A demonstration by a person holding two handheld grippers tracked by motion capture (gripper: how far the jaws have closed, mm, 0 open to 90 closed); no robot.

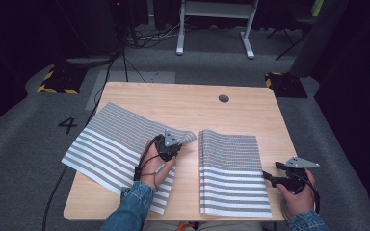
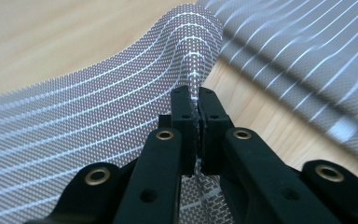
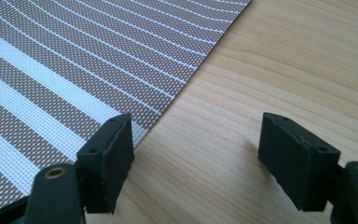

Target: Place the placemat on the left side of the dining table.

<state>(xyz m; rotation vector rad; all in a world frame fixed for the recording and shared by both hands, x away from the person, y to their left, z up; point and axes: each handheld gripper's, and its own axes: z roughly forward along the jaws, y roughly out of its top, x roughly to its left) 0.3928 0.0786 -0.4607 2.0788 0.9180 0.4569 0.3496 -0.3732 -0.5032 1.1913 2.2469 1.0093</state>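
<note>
Two woven placemats striped in brown-grey and white are lying on a pale rectangular wooden table (image 1: 183,103). One striped mat (image 1: 111,144) is sitting askew on the table's left half, its near-left corner overhanging the table edge and its right edge lifting into a hump. Its neighbour, the second striped mat (image 1: 232,173), is lying flat and square on the right half, just beside the first and not touching it in the high view.

Left gripper (image 1: 169,143): black, two-jawed, topped by a grey three-cornered plate, is being held in the person's left hand (image 1: 155,168). In the left gripper view its jaws are pressing together on the raised right edge of the first mat (image 2: 121,112), the mesh pinched between the pads.

Right gripper (image 1: 270,177): is resting low at the right edge of the second mat, held in the right hand (image 1: 298,195). In the right gripper view its jaws are standing spread wide, one pad over the mat's border (image 3: 65,84), the other over bare wood (image 3: 261,70), nothing between them.

Table surface: light grain, with a round dark grommet hole (image 1: 223,98) near the far edge.

Room: grey carpet (image 1: 24,139) is covering the floor, a black numeral 4 (image 1: 67,125) is marked to the left, yellow-and-black hazard-striped blocks (image 1: 58,82) are sitting at the far corners, black cables (image 1: 125,53) are trailing across the floor, and a white desk frame (image 1: 217,24) is standing behind in dim surroundings. Both sleeves are blue denim (image 1: 127,209).
</note>
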